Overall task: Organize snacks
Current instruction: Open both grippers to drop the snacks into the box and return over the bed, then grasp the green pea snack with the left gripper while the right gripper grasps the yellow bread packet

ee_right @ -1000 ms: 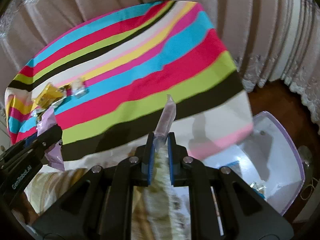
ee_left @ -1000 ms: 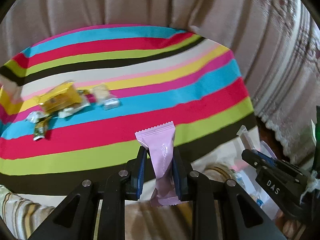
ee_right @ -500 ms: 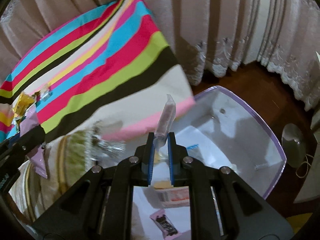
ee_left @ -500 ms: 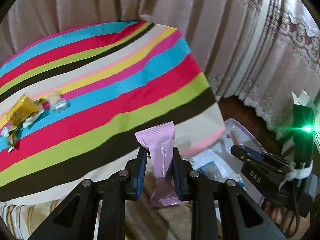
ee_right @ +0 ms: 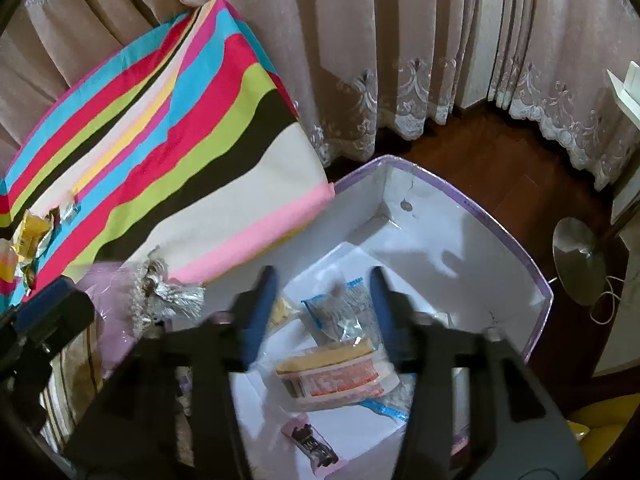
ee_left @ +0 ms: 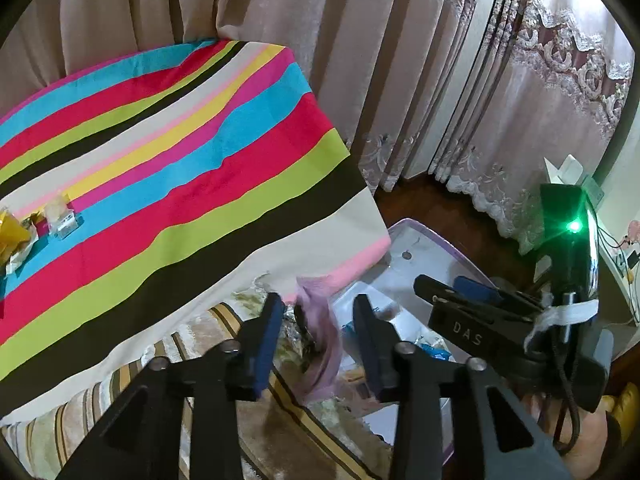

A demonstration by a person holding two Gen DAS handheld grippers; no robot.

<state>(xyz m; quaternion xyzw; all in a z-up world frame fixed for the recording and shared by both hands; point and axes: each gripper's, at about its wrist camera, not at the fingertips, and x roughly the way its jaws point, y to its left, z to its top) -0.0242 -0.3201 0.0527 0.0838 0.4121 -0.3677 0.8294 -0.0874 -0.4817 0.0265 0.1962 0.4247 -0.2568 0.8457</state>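
My left gripper (ee_left: pixel 316 320) is open; the pink snack packet (ee_left: pixel 322 344) hangs blurred between its jaws, apart from both pads, above the edge of the white bin (ee_left: pixel 424 248). My right gripper (ee_right: pixel 324 300) is open and empty over the white, purple-rimmed bin (ee_right: pixel 500 224). A clear, blue-edged packet (ee_right: pixel 344 312) lies below it among several snacks, with an orange-and-white pack (ee_right: pixel 336 376) and a small dark-printed pink packet (ee_right: pixel 310 442). Several snacks remain on the striped table at far left (ee_left: pixel 24 228), (ee_right: pixel 32 236).
The striped tablecloth (ee_left: pixel 180 184) hangs over the table's right edge beside the bin. Beige curtains (ee_right: pixel 380 40) stand behind. A dark wood floor (ee_right: pixel 500 148) and a lamp base (ee_right: pixel 580 260) lie to the right. A striped brown rug (ee_left: pixel 120 400) lies under the left gripper.
Both grippers swung right from the table to the bin and opened. The pink packet left the left jaws' grip and is dropping. The right gripper's clear packet has fallen into the bin.
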